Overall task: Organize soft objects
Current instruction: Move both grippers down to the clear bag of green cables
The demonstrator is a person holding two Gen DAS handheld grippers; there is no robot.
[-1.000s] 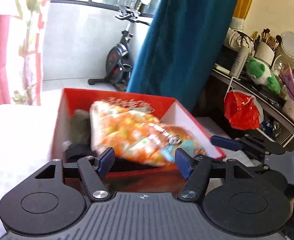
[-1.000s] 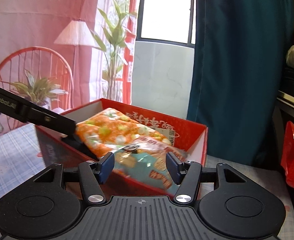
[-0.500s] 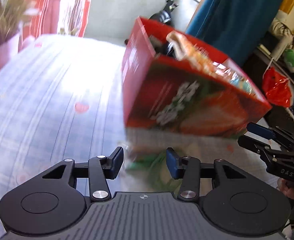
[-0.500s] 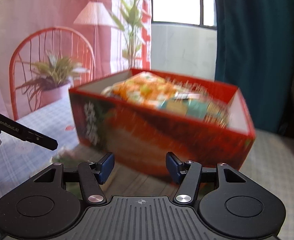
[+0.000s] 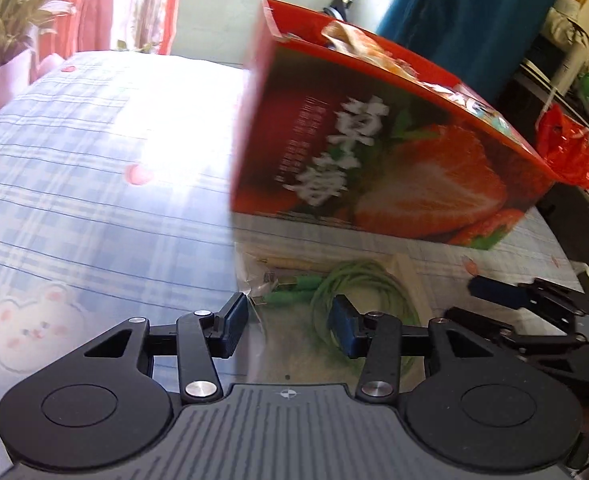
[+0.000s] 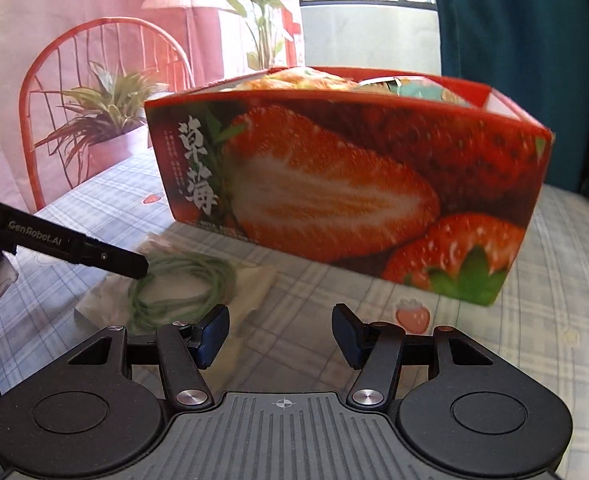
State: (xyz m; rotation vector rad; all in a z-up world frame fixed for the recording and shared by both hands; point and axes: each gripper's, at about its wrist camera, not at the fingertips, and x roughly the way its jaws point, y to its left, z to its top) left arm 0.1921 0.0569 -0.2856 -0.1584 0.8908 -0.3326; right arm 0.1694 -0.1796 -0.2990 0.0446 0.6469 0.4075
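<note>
A red strawberry-print box (image 5: 394,160) stands on the checked tablecloth; it also shows in the right wrist view (image 6: 346,188). Orange and teal snack packets (image 5: 374,52) lie inside it, their tops showing over the rim (image 6: 306,80). A clear bag with a coiled green cable (image 5: 350,292) lies on the cloth in front of the box, also in the right wrist view (image 6: 178,284). My left gripper (image 5: 290,326) is open just above the bag, empty. My right gripper (image 6: 280,334) is open and empty to the right of the bag.
The checked tablecloth (image 5: 94,200) spreads to the left. A potted plant (image 6: 106,120) and a red chair (image 6: 94,80) stand behind the table. A red plastic bag (image 5: 566,152) and a cluttered shelf are at the right. A teal curtain (image 6: 506,40) hangs behind.
Both grippers pulled back and dropped from over the box to table level in front of it. The snack packets stay in the box. The green cable bag came into view.
</note>
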